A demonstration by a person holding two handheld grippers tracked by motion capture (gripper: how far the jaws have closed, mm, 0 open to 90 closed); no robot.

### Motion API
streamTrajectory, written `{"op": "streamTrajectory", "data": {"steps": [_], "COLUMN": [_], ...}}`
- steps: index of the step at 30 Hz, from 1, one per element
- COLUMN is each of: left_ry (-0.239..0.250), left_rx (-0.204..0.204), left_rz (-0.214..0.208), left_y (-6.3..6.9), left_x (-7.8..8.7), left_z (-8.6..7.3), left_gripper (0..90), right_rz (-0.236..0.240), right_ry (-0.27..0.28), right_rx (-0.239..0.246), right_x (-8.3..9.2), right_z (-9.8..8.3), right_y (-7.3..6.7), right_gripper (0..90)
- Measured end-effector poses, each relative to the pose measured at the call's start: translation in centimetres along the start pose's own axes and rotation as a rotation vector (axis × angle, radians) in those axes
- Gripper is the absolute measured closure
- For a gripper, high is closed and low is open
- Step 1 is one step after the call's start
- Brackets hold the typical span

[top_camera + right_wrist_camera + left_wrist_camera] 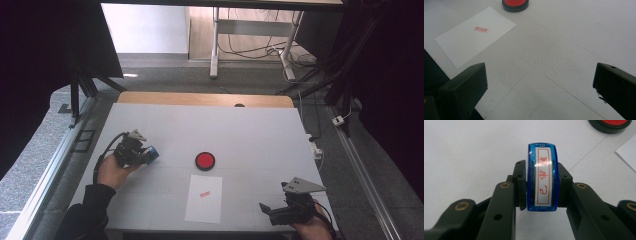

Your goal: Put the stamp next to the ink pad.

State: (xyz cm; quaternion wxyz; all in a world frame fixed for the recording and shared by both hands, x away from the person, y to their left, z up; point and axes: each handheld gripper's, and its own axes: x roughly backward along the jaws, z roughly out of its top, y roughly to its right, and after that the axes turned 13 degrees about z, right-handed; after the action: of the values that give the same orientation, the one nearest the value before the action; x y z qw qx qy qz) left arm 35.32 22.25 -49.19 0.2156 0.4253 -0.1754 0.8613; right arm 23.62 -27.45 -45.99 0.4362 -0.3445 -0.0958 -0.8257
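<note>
White tabletop fills the workspace, with dark floor and desk legs beyond its far edge. Nearest, at the right, the right gripper point(272, 212) rests low with jaws spread wide and nothing between them. Just left of it lies a paper sheet point(204, 198) bearing a red stamped mark point(481, 29). Farther, mid-table, sits a round red ink pad point(205, 160). At the left, the left gripper point(541, 185) is clamped on a blue stamp point(542, 177); it looks light, rigid and slick plastic, best held across its flat sides.
</note>
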Motion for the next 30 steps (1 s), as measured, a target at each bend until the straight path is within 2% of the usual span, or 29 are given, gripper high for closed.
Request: {"op": "streamTrajectory", "data": {"steps": [10, 16, 24, 27, 30], "left_ry": [-0.034, -0.077, -0.093, -0.097, -0.088], "left_rx": [-0.019, -0.051, -0.013, 0.012, 0.017], "left_rz": [0.006, 0.020, -0.004, -0.025, -0.029], "left_y": [0.2, 0.8, 0.5, 0.4, 0.4], "left_x": [-1.1, -1.8, -2.0, -2.1, -2.0], "left_z": [-0.3, -0.3, -0.3, -0.2, -0.2], "left_gripper": [68.6, 68.3, 66.2, 60.7, 57.4], "right_rz": [0.000, 0.002, 0.003, 0.005, 0.006], "right_ry": [-0.009, -0.013, -0.014, -0.014, -0.014], "right_rx": [0.001, 0.001, 0.002, 0.001, 0.001], "right_x": [0.0, -0.1, -0.1, -0.1, -0.1], "right_z": [0.0, 0.0, 0.0, 0.0, 0.0], "right_y": [0.0, 0.0, 0.0, 0.0, 0.0], "right_gripper": [0.0, 0.0, 0.0, 0.0, 0.0]}}
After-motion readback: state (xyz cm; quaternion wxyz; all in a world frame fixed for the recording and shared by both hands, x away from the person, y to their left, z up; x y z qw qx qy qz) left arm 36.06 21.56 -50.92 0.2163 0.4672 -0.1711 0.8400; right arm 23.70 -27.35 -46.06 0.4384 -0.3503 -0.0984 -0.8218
